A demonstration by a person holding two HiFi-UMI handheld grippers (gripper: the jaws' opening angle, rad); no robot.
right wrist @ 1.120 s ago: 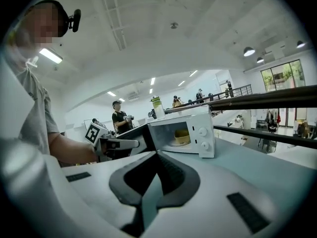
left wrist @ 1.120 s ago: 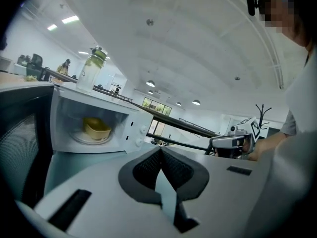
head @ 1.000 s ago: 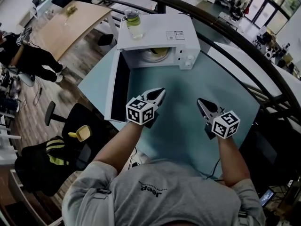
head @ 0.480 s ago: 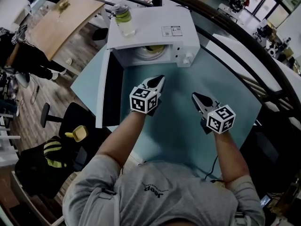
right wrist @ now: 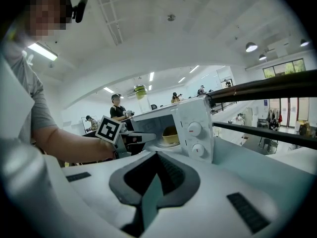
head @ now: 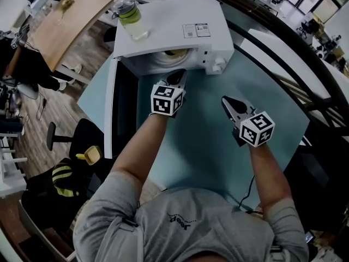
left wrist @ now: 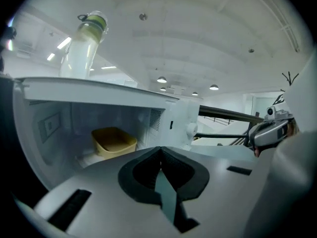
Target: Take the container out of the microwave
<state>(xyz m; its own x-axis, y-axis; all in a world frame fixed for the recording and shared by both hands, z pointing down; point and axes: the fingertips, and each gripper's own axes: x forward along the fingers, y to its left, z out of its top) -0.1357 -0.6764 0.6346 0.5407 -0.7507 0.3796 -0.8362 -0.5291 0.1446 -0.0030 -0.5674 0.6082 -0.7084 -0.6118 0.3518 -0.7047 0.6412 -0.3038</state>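
Note:
A white microwave (head: pixel 180 26) stands at the far end of the teal table (head: pixel 207 135) with its door (head: pixel 112 111) swung open to the left. Inside sits a yellow container (head: pixel 175 53), also seen in the left gripper view (left wrist: pixel 114 142) and the right gripper view (right wrist: pixel 170 135). My left gripper (head: pixel 179 74) is shut and empty, its tip at the mouth of the cavity, short of the container. My right gripper (head: pixel 226 100) hangs over the table to the right, in front of the control knobs (right wrist: pixel 194 139), jaws together with nothing between them.
A clear bottle with a green cap (head: pixel 130 19) stands on top of the microwave. The open door blocks the left side. A black railing (head: pixel 283 53) curves behind the table. A black chair (head: pixel 71 146) and a wooden table (head: pixel 65 26) are on the left.
Both grippers moved forward toward the microwave and sank a little. The left one travelled further and now reaches the cavity's mouth. Both stayed shut.

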